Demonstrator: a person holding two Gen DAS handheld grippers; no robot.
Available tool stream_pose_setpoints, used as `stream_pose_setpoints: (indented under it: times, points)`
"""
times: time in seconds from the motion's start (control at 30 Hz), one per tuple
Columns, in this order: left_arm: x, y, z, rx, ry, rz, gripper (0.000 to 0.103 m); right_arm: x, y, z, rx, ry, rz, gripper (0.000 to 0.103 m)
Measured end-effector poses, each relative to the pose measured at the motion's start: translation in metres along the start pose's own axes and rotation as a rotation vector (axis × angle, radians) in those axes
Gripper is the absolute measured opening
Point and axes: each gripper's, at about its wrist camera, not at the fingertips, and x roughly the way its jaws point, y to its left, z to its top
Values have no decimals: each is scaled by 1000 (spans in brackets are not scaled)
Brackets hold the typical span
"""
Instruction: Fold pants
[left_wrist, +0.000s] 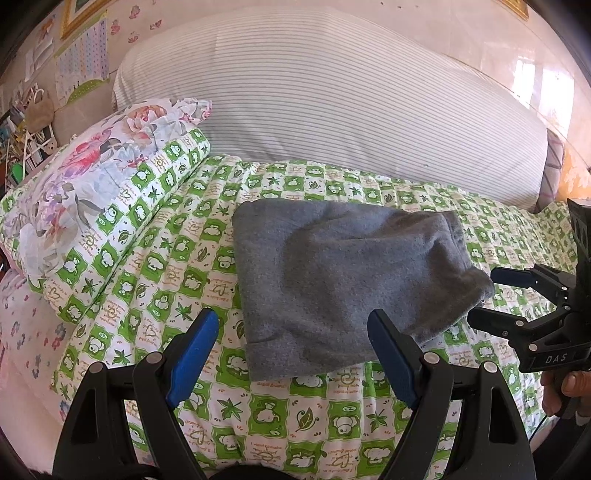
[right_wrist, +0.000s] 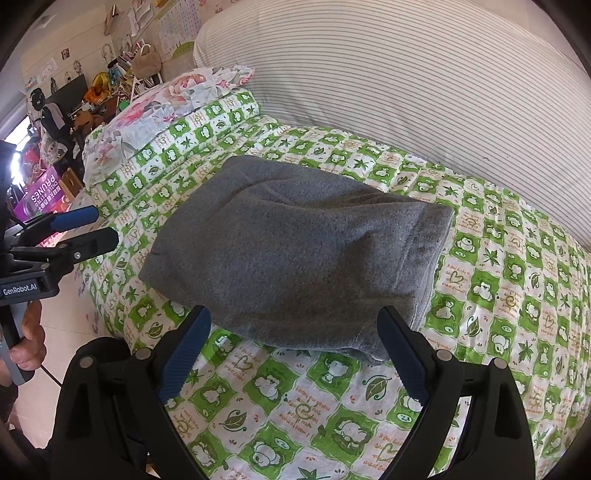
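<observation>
Nearest the cameras, a strip of the green-checked bed cover (right_wrist: 332, 406) is lying bare between both grippers and the pants, giving open room along the bed's near edge. The left gripper (left_wrist: 295, 354) is hovering with its blue fingers (left_wrist: 192, 354) spread wide, holding nothing and touching nothing. The right gripper (right_wrist: 291, 354) is likewise standing wide open and empty over the near edge, just short of the cloth. The grey pants (right_wrist: 295, 254) are lying folded into a compact bundle at the middle of the bed. Toward the far left corner a floral pillow (left_wrist: 96, 162) is resting on a folded quilt. Along the far edge a large striped bolster (left_wrist: 332, 99) is closing off the bed.
</observation>
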Motion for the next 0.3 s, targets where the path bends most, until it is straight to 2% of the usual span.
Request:
stream_pose_setpoints:
  times: [0.3]
  points:
    - [11,-7,2,-14,34,-26,84,0,-9,0,20,0,-2,92]
